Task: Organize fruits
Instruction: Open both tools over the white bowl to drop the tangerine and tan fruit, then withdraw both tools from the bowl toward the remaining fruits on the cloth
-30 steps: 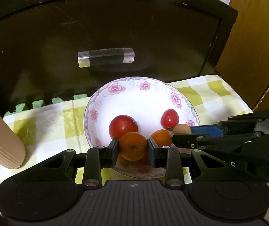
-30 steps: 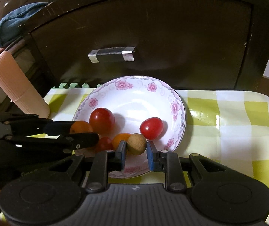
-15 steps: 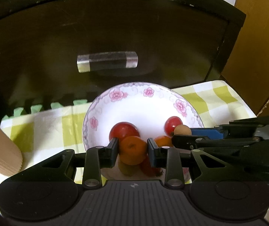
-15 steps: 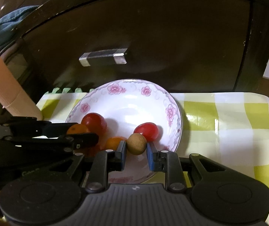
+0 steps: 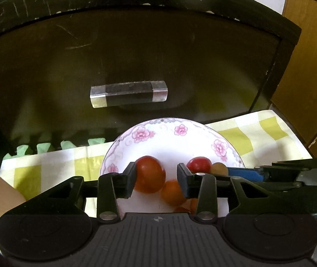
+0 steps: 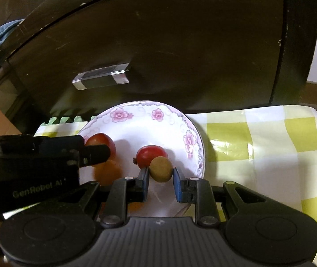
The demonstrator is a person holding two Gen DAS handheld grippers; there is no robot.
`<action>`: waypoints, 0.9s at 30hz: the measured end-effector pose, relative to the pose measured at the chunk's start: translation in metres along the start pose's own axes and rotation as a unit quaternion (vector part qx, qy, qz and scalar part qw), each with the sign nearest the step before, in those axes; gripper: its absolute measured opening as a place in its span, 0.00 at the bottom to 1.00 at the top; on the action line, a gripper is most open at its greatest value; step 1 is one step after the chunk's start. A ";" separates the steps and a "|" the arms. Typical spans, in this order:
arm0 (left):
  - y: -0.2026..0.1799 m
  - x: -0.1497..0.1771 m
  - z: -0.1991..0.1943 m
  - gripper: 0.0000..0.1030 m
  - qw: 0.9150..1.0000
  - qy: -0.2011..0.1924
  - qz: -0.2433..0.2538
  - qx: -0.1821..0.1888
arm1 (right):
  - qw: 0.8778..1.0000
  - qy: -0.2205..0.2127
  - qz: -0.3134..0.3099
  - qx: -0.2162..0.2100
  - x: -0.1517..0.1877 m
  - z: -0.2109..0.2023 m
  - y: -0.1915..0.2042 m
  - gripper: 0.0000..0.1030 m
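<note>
Only one piece of writing could be read — pale lettering on the black side of the left gripper (image 6: 96, 155), seen from the right wrist camera, which looked like "GenRobot.AI", though the last characters were dim and I could be off on them. The floral plate (image 6: 189, 133) carried pink flowers but no words, and the checked tablecloth (image 6: 269, 144) and the dark drawer front (image 6: 180, 44) bore no label or number that I could make out.

both wrist cameras look forward, close and low over the floral plate (image 5: 149, 133) (image 6: 136, 111), toward the dark drawer front (image 5: 136, 55) (image 6: 158, 44) behind it; both share plate and drawer front.
</note>
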State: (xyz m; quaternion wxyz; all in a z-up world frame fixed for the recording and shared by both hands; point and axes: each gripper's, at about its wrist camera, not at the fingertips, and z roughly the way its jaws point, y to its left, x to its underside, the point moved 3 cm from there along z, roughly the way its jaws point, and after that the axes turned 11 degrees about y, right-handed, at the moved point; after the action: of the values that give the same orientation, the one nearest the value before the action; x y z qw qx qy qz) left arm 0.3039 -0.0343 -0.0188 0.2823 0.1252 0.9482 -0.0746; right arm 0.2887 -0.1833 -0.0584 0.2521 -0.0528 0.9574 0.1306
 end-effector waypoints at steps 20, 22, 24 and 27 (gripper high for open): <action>-0.005 0.010 -0.037 0.60 1.000 -0.015 0.011 0.004 | 1.000 -0.019 -0.009 0.015 0.001 -0.036 0.008 0.23; -0.007 0.016 -0.042 0.60 1.000 -0.013 0.018 0.004 | 1.000 -0.018 -0.011 0.016 0.006 -0.042 0.010 0.23; -0.009 0.022 -0.046 0.60 1.000 -0.012 0.027 -0.003 | 1.000 -0.015 -0.016 0.016 0.014 -0.047 0.013 0.23; -0.011 0.032 -0.049 0.60 0.999 -0.004 0.035 -0.005 | 1.000 -0.007 -0.022 0.017 0.027 -0.052 0.018 0.23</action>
State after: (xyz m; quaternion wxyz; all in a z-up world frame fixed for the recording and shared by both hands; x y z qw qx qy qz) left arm 0.2490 -0.0283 0.0050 0.2891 0.1569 0.9424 -0.0604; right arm 0.2381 -0.1819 -0.0238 0.2624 -0.0683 0.9563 0.1093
